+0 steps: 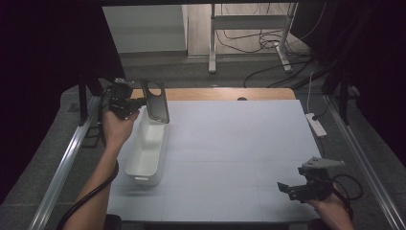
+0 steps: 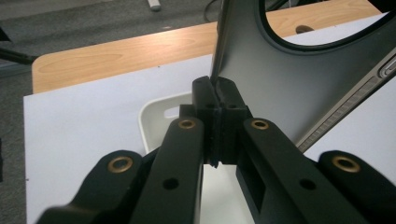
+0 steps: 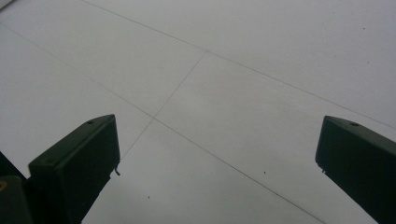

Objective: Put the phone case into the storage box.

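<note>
The left hand-held gripper (image 1: 136, 102) clamped the upright phone case (image 1: 157, 101) directly above the bin (image 1: 146, 153); the right hand-held gripper (image 1: 293, 189) stood open, well apart.

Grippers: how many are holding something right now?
1. The left gripper is shut on the dark case above the white bin. The right gripper hangs open over the table, holding nothing.

Grey carpet (image 1: 191, 72) lies beyond the white table (image 1: 239, 158); a metal stand (image 1: 249, 28) with cables (image 1: 249, 40) stands there, dark curtains, perhaps, at both sides.
</note>
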Demonstrator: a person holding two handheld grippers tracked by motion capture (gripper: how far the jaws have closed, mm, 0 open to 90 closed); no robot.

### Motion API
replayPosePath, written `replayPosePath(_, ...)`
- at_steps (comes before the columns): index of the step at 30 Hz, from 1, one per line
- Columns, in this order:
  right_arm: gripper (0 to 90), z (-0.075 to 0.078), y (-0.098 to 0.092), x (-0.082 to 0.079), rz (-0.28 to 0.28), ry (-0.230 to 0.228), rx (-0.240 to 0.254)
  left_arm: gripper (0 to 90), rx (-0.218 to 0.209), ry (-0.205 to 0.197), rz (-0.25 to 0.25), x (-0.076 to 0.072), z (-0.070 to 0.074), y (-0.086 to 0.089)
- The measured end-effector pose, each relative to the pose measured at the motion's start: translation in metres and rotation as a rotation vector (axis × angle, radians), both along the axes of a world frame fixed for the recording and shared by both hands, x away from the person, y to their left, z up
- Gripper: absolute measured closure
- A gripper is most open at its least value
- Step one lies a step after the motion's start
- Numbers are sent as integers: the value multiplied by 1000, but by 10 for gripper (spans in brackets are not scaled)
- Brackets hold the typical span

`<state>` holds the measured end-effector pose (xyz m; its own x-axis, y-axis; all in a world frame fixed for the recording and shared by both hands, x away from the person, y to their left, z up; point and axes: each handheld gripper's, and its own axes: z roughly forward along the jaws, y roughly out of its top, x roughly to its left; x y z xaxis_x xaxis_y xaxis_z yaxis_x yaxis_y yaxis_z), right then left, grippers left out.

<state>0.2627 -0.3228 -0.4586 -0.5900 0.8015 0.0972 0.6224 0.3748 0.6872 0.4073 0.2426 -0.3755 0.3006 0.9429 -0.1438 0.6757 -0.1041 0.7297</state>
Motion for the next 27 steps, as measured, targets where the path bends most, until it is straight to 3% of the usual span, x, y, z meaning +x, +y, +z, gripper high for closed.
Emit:
replayPosePath(14,9,-1,1,0,1,4,-9,891,2,-4,51,10,-9,13)
replayPosePath(27,12,-1,1,0,7,3,-14,892,13,15,74,19,-19,13)
